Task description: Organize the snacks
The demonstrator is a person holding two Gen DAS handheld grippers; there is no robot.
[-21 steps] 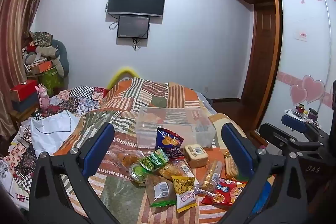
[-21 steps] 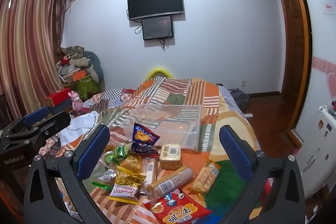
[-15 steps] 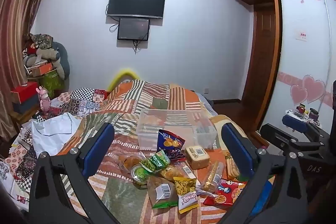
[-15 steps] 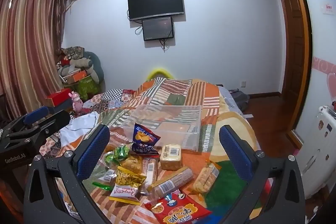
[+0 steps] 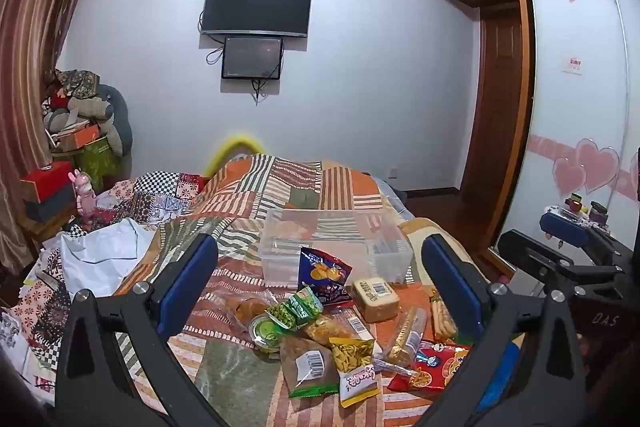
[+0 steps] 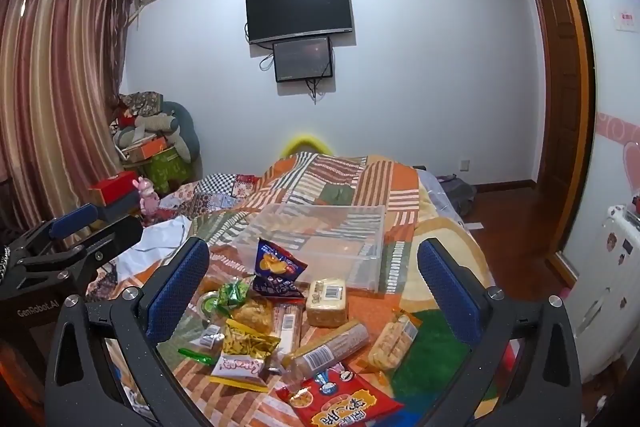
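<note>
Hand-held gripper (image 5: 320, 283) spread, above snack pile (image 5: 340, 331)

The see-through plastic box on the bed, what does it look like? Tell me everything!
The clear plastic storage box is rectangular, with no lid on it and see-through walls that show the striped patchwork quilt beneath. It looks empty. It sits flat on the quilt, behind the heap of snacks. The dark blue chip bag stands right against its front wall; whether they touch is hard to tell. Neither gripper is near it.
</note>
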